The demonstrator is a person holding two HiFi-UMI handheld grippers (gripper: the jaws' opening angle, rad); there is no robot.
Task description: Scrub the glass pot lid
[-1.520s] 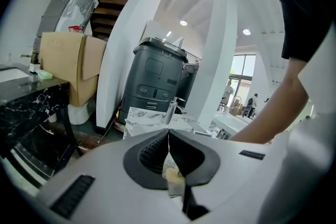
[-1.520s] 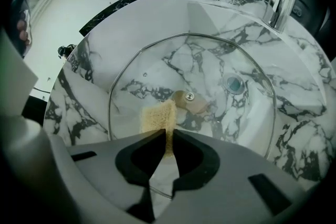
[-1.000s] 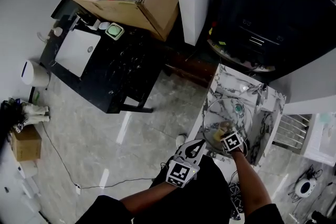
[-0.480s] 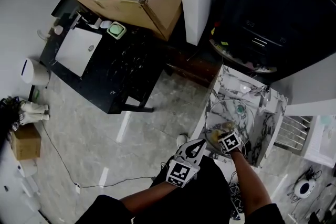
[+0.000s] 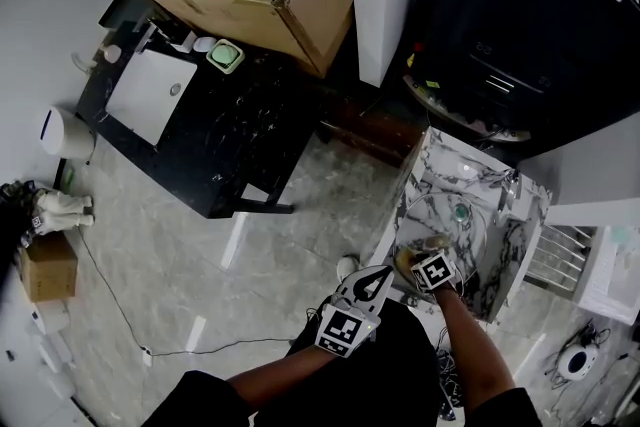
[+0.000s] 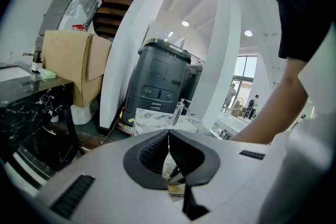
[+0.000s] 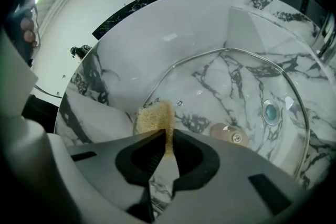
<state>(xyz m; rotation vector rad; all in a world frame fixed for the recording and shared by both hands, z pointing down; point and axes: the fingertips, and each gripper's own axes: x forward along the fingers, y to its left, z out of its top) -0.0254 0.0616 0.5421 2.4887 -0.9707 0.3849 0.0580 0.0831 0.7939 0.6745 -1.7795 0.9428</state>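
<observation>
- Head view: marble sink [image 5: 432,153] set in a small surface, with the glass lid [image 5: 462,237] lying inside it, knob up.
- Cardboard box [image 5: 305,15] on the dark surface to the rear holds dark and plastic-wrapped items too small to identify.
- Right gripper view: the lid [image 7: 236,81] spans most of the basin, over the drain [image 7: 270,111], which shows through the glass.
- Right tool [image 7: 169,136] is pinched on a yellow sponge [image 7: 155,117], whose free end sits at the lid's near rim.
- Left tool [image 6: 169,135] has its jaws pressed together, holds nothing, and is kept near the body, apart from the sink.
- Progress: scrubbing appears under way at the rim. No suds are visible, so the share of glass left to scrub cannot be judged.
</observation>
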